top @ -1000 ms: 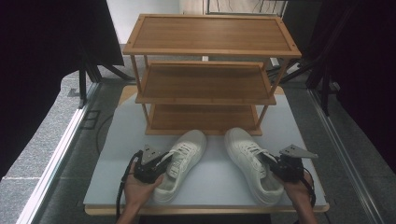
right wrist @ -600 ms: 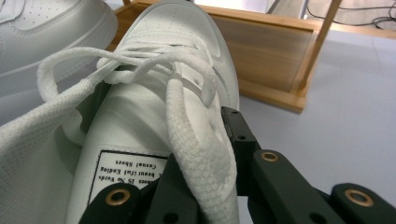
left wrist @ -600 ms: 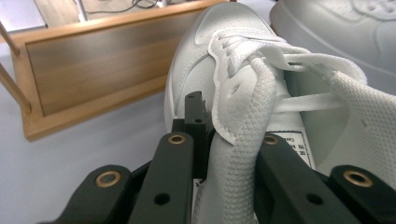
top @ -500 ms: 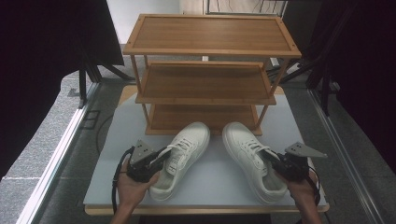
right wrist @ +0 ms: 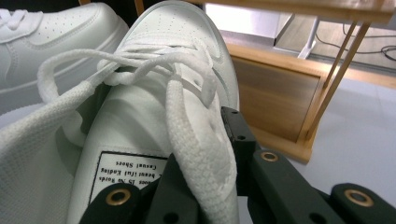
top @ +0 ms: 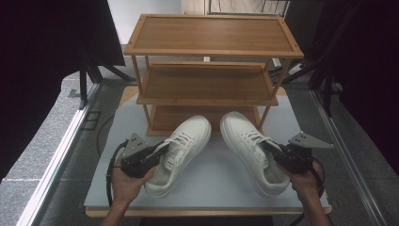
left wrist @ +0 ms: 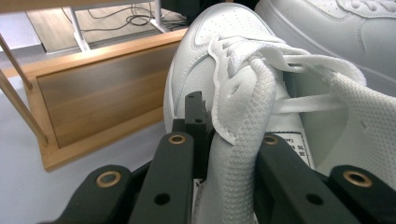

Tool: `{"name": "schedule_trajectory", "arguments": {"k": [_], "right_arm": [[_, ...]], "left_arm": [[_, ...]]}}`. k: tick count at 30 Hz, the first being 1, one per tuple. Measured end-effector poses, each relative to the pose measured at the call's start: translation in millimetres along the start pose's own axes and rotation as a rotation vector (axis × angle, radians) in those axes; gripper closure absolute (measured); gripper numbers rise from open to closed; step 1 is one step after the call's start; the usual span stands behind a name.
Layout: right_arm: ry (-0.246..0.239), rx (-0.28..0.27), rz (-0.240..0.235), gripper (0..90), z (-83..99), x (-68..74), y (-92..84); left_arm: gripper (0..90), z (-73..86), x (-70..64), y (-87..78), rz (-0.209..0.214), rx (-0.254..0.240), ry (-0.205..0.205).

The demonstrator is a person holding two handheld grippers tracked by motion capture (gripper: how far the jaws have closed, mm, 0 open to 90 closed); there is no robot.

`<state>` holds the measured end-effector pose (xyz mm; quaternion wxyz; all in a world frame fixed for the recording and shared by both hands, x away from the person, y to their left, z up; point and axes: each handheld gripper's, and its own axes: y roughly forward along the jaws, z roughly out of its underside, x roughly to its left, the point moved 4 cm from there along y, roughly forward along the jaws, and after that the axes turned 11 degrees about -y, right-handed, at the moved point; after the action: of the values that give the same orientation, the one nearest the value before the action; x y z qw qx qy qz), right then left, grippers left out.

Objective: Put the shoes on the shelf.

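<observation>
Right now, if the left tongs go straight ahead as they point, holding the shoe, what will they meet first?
Probably the wooden rack's bottom shelf: the left tongs, shut on the left shoe, point toward it, so the shoe's toe would likely arrive first. Depth is unclear.

Wooden rack [top: 207, 80] blocking ahead, shoe toes [top: 200, 125] seemingly at its bottom shelf

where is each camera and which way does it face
High view: above the person's side, looking forward and down at the table, rack and both shoes; both hands and forearms show.
Left gripper view: on the left hand-held gripper, looking along its jaws at the left shoe.
Right gripper view: on the right hand-held gripper, looking at the right shoe.
Both gripper views share the rack's bottom shelf.
</observation>
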<state>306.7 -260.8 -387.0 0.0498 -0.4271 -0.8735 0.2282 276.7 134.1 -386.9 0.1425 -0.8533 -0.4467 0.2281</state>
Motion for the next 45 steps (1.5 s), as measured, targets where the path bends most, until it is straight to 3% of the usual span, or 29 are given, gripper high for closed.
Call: {"name": "schedule_trajectory", "arguments": {"k": [13, 20, 34, 40, 45], "right_arm": [[0.001, -0.035, 0.003, 85.2, -24.2, -7.4, -7.8], [0.008, -0.051, 0.009, 85.2, -35.8, -10.8, -10.0], [0.044, -0.078, 0.024, 85.2, -59.5, -18.5, -3.4], [0.107, -0.103, 0.043, 85.3, -71.8, -29.8, 5.2], [0.163, -0.119, 0.039, 85.4, -77.8, -38.8, 14.2]], "left_arm": [[82.6, -17.3, 3.5, -6.6, 0.041, -0.024, -0.025], [82.6, -29.4, 5.2, -11.5, 0.073, -0.055, -0.060], [82.7, -57.4, 7.6, -1.7, 0.091, -0.116, -0.124], [82.7, -70.3, 16.8, 7.8, 0.114, -0.149, -0.193], [82.7, -77.4, 22.3, 15.1, 0.113, -0.161, -0.219]]}}
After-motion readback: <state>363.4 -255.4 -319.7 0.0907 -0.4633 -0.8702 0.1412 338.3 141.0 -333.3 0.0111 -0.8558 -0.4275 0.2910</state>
